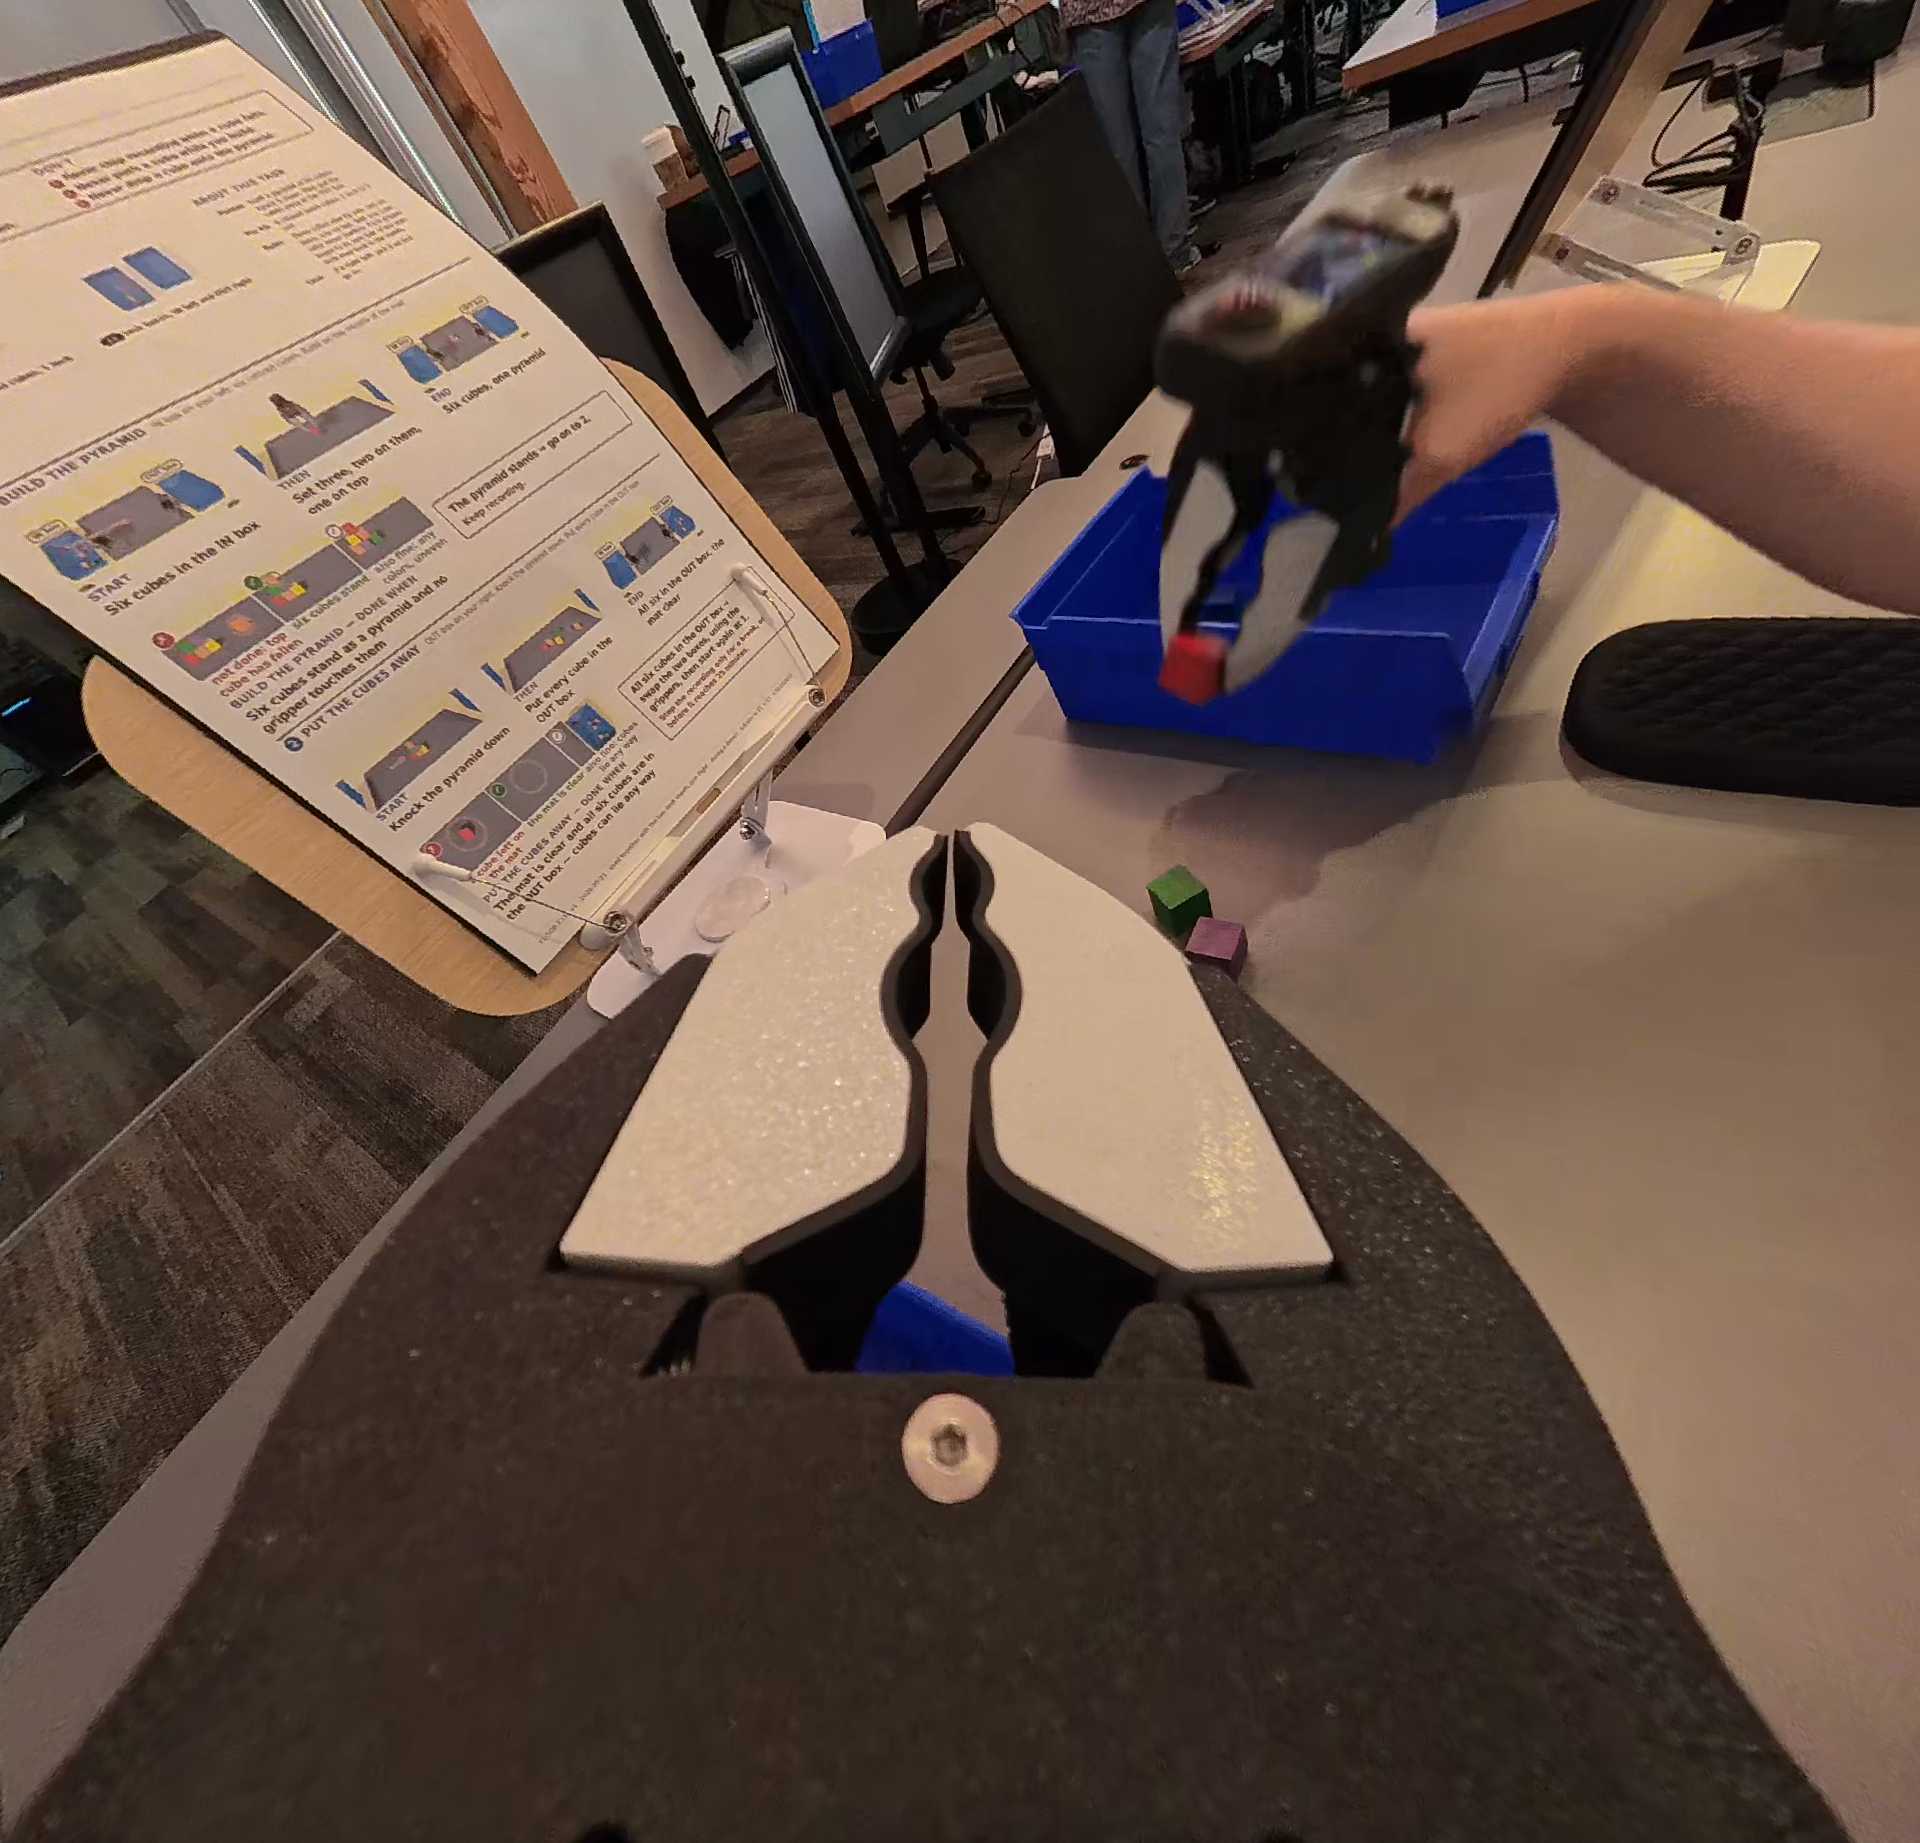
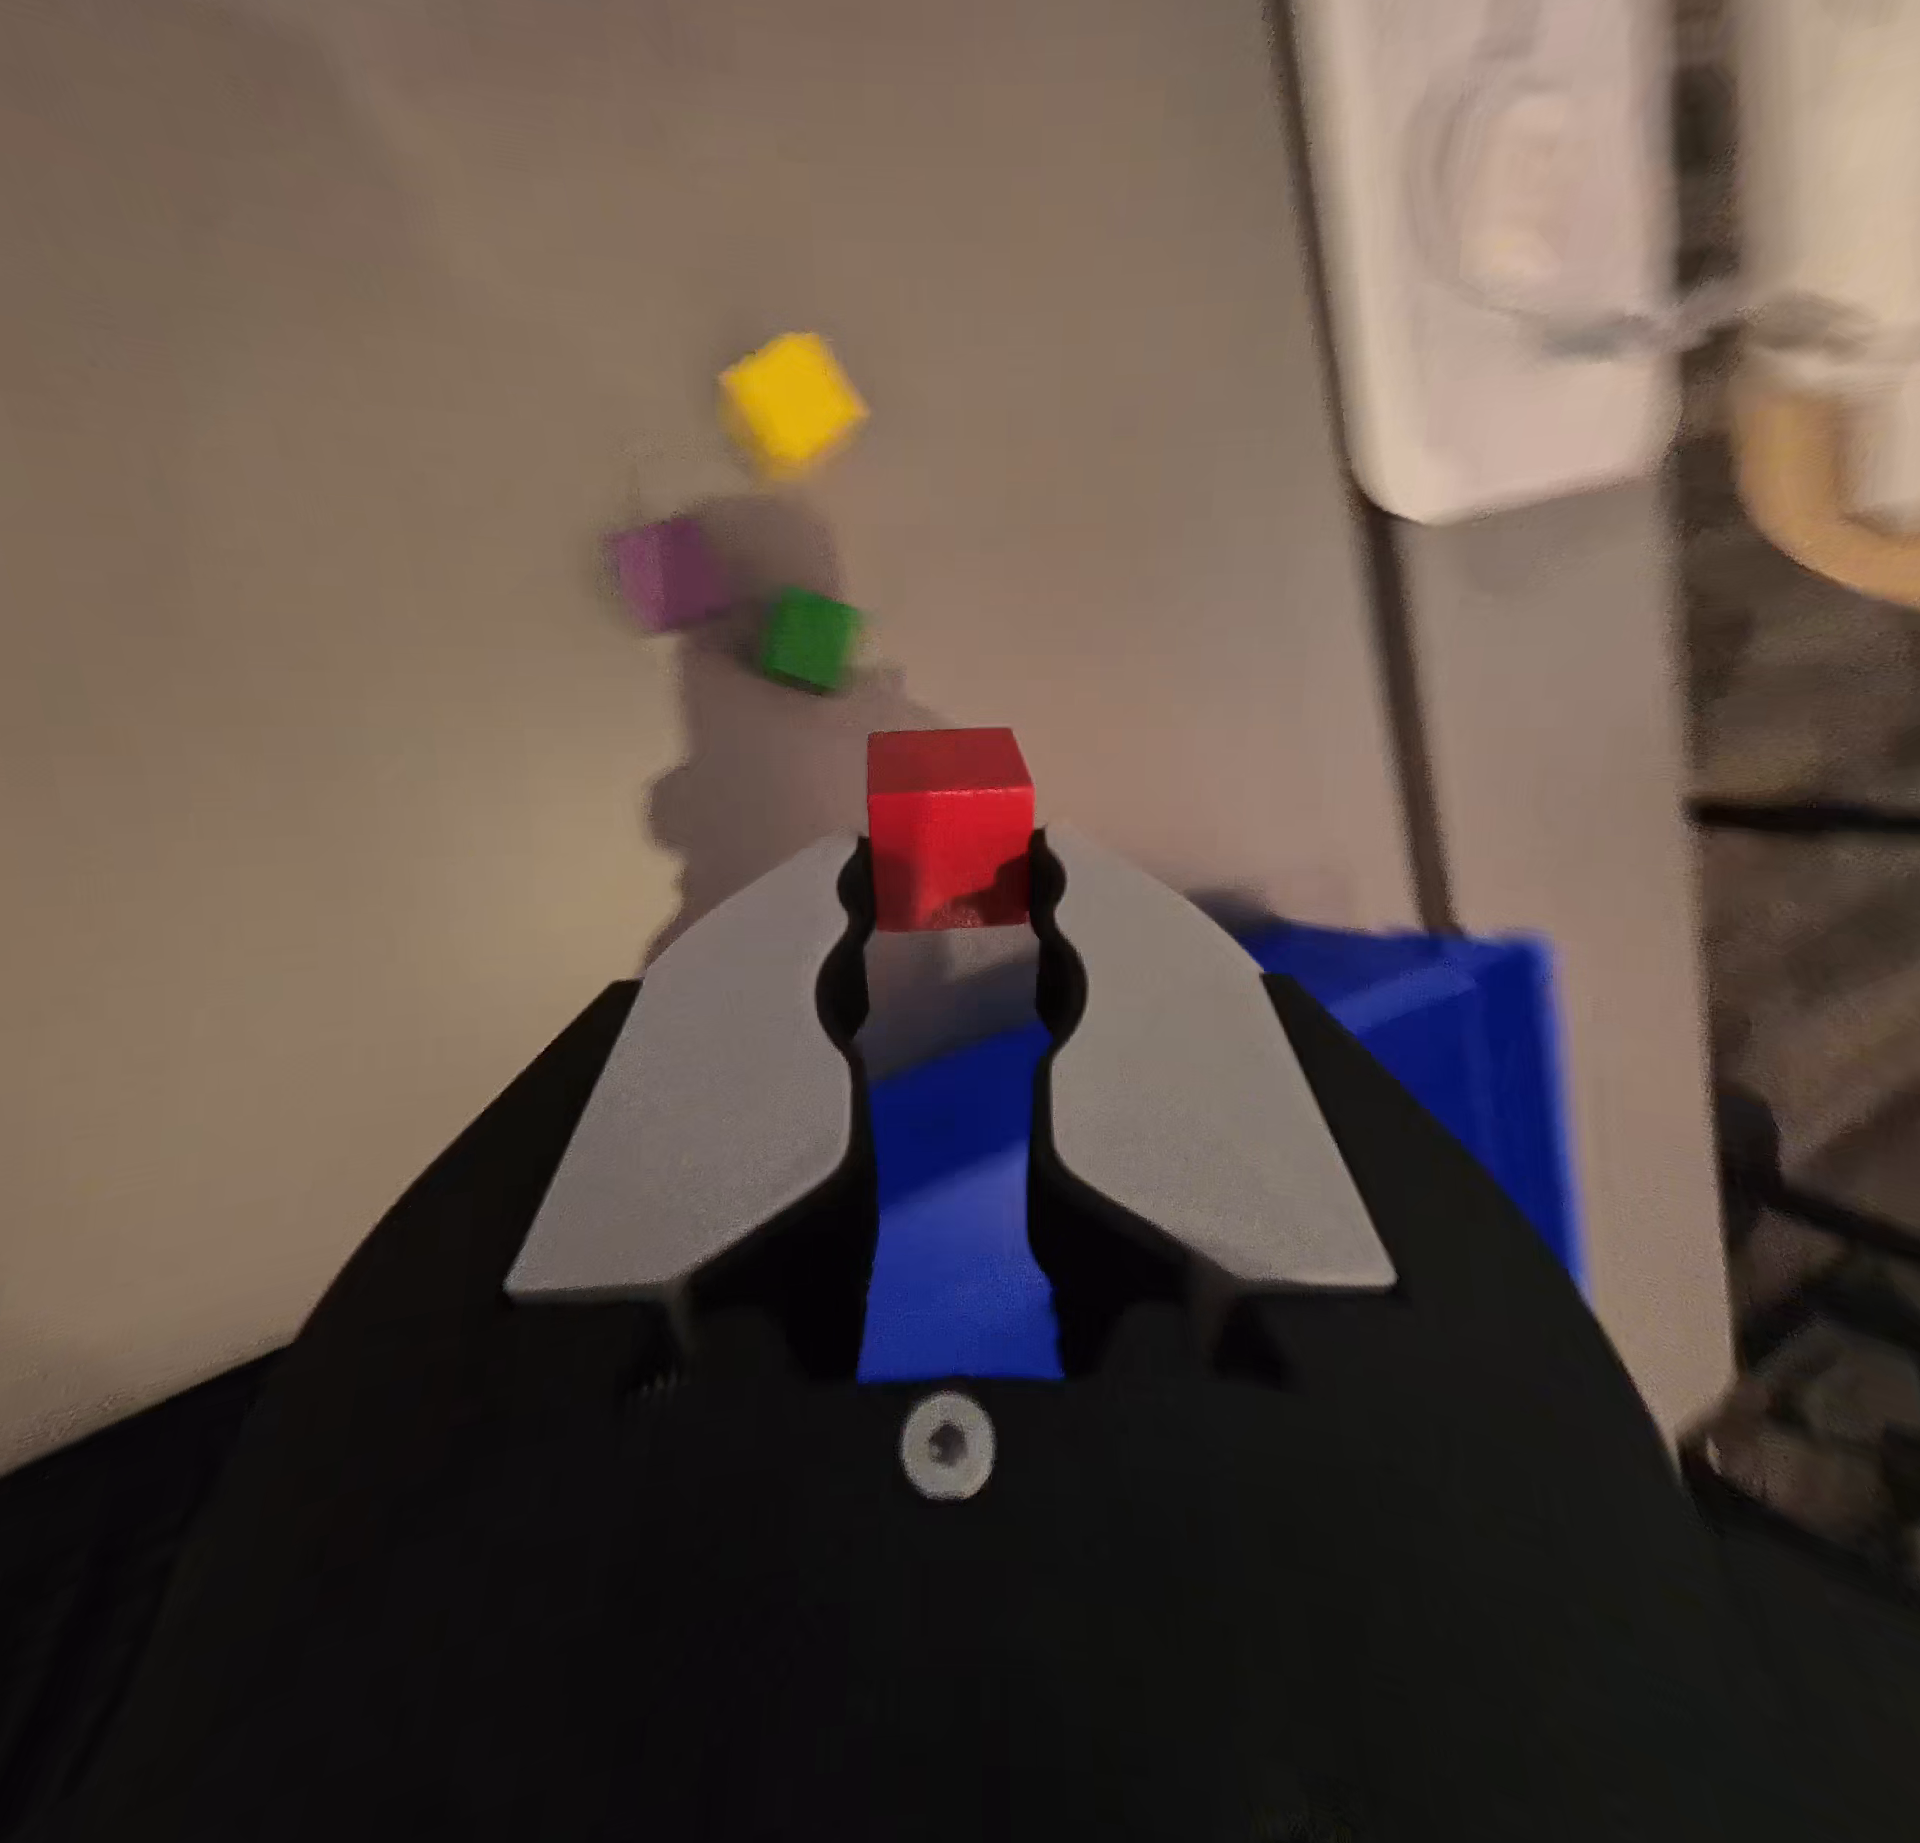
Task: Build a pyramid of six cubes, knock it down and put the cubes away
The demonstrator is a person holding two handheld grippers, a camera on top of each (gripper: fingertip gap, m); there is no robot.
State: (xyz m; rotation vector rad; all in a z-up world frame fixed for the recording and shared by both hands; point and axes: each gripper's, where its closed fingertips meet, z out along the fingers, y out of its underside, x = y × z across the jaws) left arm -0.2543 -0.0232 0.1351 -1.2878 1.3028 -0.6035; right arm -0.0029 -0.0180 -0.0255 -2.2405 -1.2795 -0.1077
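Observation:
My right gripper is shut on a red cube and holds it in the air over the near wall of a blue box. In the left wrist view the right gripper hangs blurred above the blue box with the red cube at its tips. A green cube and a purple cube lie on the grey table just right of my left gripper, which is shut and empty. The right wrist view also shows a yellow cube, the purple cube and the green cube.
An instruction board stands on a stand at the table's left edge. A black mat lies at the right. A second blue box shows under my left gripper. A person's hand holds the right gripper. A black chair stands behind the table.

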